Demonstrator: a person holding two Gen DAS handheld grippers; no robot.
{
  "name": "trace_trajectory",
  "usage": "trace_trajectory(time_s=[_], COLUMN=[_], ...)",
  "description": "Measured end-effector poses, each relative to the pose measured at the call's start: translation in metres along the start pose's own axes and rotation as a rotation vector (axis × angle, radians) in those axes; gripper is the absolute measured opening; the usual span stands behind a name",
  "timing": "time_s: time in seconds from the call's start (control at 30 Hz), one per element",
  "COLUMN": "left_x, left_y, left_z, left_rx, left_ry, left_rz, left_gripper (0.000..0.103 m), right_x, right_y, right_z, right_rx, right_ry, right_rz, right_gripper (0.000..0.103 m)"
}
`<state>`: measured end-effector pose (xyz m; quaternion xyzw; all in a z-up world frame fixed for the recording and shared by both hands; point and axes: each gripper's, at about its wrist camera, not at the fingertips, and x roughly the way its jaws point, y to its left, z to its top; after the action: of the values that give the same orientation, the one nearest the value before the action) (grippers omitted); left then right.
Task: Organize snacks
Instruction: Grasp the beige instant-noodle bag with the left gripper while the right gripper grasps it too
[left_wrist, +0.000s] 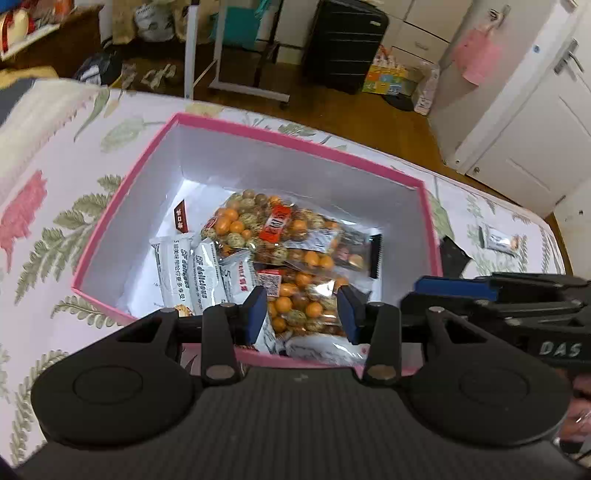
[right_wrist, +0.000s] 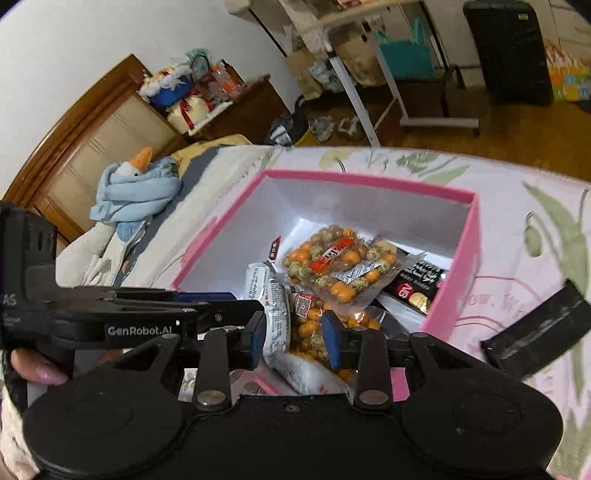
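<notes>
A pink box with a white inside stands on a flowered bedsheet. In it lie clear bags of orange and green coated nuts, white snack packets and a dark packet. My left gripper hangs over the box's near side, jaws a little apart, a nut bag lying below the gap. My right gripper is close beside it over the same corner, also slightly open above a nut bag and a white packet. Neither pair of pads presses on anything.
One small snack packet lies on the sheet right of the box. A flat black object rests just outside the box's right wall. A plush goose in a blue scarf lies far left. Beyond the bed are a wooden floor, a suitcase and a white door.
</notes>
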<state>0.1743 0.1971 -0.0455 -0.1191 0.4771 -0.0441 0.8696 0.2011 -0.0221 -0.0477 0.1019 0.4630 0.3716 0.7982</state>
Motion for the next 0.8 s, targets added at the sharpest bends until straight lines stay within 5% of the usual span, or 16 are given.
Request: trace_trajectory(time_s=[0.27, 0.43, 0.8], left_x=[-0.042, -0.053, 0.012], left_y=[-0.055, -0.100, -0.221], left_z=[-0.014, -0.025, -0.071], left_rx=[0.180, 0.259, 0.357], left_ry=[0.014, 0.024, 0.154], left_rz=[-0.009, -0.081, -0.309], left_gripper=[0.043, 0.047, 0.053], right_x=[-0.082, -0.140, -0.225], right_y=[-0.005, -0.030, -0.139], right_z=[-0.027, -0.056, -0.117], right_rx=[-0.082, -0.075, 0.114], right_ry=[-0.014, -0.064, -0.127], right_rz=[-0.075, -0.184, -0.421], right_gripper=[0.040, 0.049, 0.057])
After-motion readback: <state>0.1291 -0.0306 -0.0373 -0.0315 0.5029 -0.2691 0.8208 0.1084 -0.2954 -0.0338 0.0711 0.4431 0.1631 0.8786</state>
